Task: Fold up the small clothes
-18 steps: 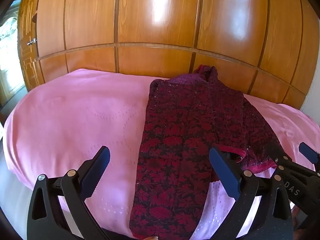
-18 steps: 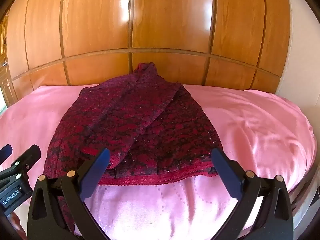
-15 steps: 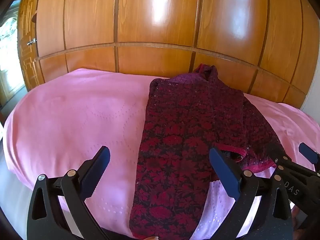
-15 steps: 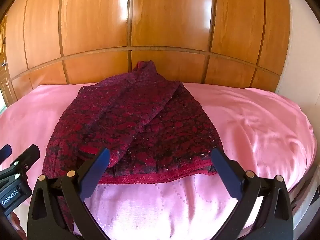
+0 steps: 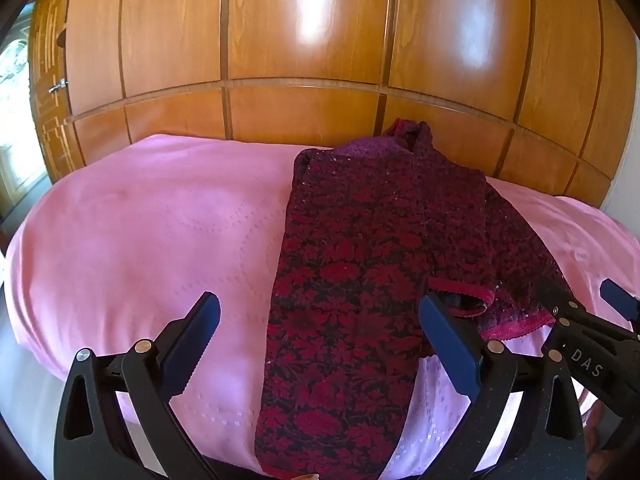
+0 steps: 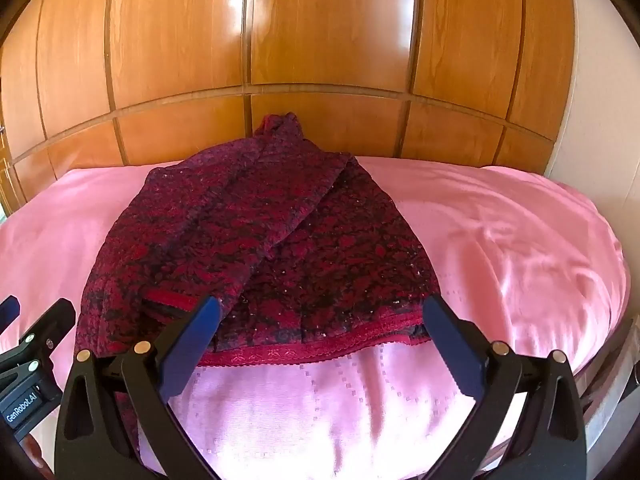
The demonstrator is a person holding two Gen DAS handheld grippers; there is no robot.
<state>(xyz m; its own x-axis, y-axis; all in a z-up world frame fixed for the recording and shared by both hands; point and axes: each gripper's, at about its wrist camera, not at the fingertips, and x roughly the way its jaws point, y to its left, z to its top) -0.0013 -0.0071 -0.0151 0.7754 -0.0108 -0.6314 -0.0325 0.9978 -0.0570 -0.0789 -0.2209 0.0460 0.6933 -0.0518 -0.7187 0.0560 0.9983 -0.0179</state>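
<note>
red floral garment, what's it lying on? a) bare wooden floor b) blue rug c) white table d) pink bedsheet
d: the red floral garment lies spread on the pink bedsheet, with the wooden wardrobe panels behind it; neither gripper holds it.

Both wrist views low, near bed edge, facing wardrobe (image 5: 304, 40); share red floral garment (image 6: 256, 240), pink sheet (image 5: 140, 240).

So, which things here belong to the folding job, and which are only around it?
Job:
- red floral garment, partly folded
- left gripper, open
- right gripper, open

Around:
- pink bedsheet under the garment
- wooden wardrobe behind
</note>
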